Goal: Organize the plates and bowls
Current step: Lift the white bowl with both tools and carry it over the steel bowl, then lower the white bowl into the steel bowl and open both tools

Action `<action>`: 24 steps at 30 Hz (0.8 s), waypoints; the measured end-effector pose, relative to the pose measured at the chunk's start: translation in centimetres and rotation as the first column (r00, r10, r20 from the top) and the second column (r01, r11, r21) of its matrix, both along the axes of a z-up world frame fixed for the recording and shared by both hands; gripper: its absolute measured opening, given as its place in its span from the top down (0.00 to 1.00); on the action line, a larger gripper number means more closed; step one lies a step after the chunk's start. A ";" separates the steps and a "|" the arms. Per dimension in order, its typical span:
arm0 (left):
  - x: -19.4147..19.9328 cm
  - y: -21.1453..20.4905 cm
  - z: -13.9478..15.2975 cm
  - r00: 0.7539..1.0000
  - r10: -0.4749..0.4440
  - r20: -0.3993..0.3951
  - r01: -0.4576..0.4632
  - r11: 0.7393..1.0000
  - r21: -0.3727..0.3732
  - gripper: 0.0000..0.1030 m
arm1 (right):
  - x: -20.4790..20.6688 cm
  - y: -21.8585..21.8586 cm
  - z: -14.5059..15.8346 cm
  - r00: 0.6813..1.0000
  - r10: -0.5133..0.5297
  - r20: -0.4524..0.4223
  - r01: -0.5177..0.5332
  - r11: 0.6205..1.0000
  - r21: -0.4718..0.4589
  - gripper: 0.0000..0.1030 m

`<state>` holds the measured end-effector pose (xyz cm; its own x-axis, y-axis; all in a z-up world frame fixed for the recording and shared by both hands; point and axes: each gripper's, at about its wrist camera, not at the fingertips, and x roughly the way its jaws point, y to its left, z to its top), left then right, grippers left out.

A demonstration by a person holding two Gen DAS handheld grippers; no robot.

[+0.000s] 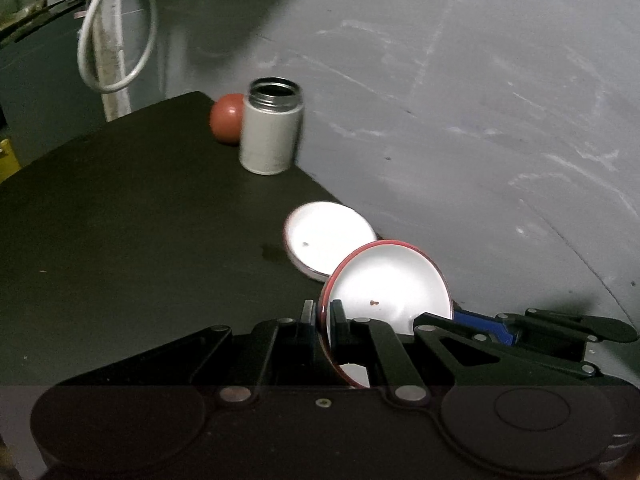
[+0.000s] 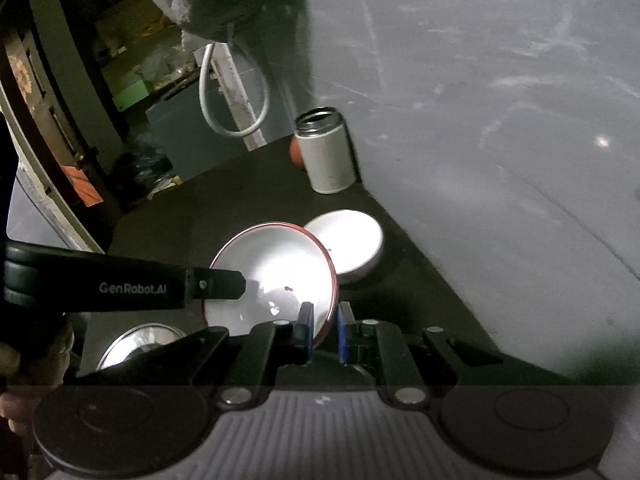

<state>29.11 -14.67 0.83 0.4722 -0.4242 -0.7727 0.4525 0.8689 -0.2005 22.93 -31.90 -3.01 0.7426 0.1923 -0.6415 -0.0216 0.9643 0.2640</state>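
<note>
Nearest the left wrist camera, the left gripper [image 1: 322, 320] has its jaws closed down to a narrow gap on the near rim of the red-rimmed bowl [image 1: 390, 284], which is tilted up on edge with its white inside facing the lens; the grip on the rim, not the belly, looks chosen so the bowl can be tipped and lowered flat. From the right wrist view, the right gripper [image 2: 324, 330] straddles the opposite edge of the same red-rimmed bowl [image 2: 276, 268], blue pads either side of the rim and close to it; whether they actually pinch it I cannot tell, since a sliver of gap shows on the right side; two holds on one bowl would steady it while it is swung. Low at the left of that view a shiny metal bowl [image 2: 140, 340] sits on the dark worktop [image 2: 224, 208], partly hidden behind the gripper body. Just beyond the held bowl lies a white plate [image 1: 328, 236], flat on the worktop [image 1: 120, 220] near its wall-side edge, probably the stacking spot. Farther back stands an open grey canister [image 1: 272, 128], upright, with a red ball [image 1: 228, 118] tucked just behind it against the grey wall [image 1: 480, 120].
</note>
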 end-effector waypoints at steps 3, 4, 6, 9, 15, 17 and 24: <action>-0.8 -1.2 -0.2 1.000 -0.022 -0.005 0.022 1.000 -0.001 0.94 | -1.1 -0.9 -0.1 1.000 -0.013 -0.007 0.013 1.000 -0.002 0.87; -1.0 -1.4 -0.3 1.000 -0.028 -0.007 0.028 1.000 0.000 0.94 | -1.4 -1.1 -0.2 1.000 -0.015 -0.010 0.015 1.000 -0.002 0.87; -1.6 -1.9 -0.3 0.999 -0.040 -0.012 0.040 0.999 0.001 0.94 | -2.0 -1.6 -0.2 1.000 -0.018 -0.015 0.018 1.000 -0.002 0.87; -2.3 -2.5 -0.5 0.998 -0.053 -0.021 0.053 0.999 0.006 0.94 | -2.7 -2.2 -0.5 1.000 -0.015 -0.025 0.015 1.000 0.003 0.87; -3.3 -2.8 -1.1 0.997 -0.056 -0.056 0.058 0.998 0.019 0.94 | -3.9 -2.6 -1.0 0.999 0.013 -0.048 -0.013 1.000 0.011 0.87; -3.6 -2.7 -1.4 0.996 -0.053 -0.069 0.054 0.998 0.024 0.94 | -4.2 -2.6 -1.2 0.998 0.027 -0.057 -0.027 1.000 0.010 0.87; -4.5 -2.0 -2.3 0.992 -0.030 -0.119 0.035 0.999 0.038 0.94 | -5.5 -2.1 -2.0 0.993 0.080 -0.085 -0.079 0.997 0.014 0.87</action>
<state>24.62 -16.64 -1.45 0.3626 -0.4058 -0.8389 0.4560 0.8623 -0.2201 17.42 -33.97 -4.99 0.6673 0.2557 -0.6996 -0.0749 0.9575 0.2786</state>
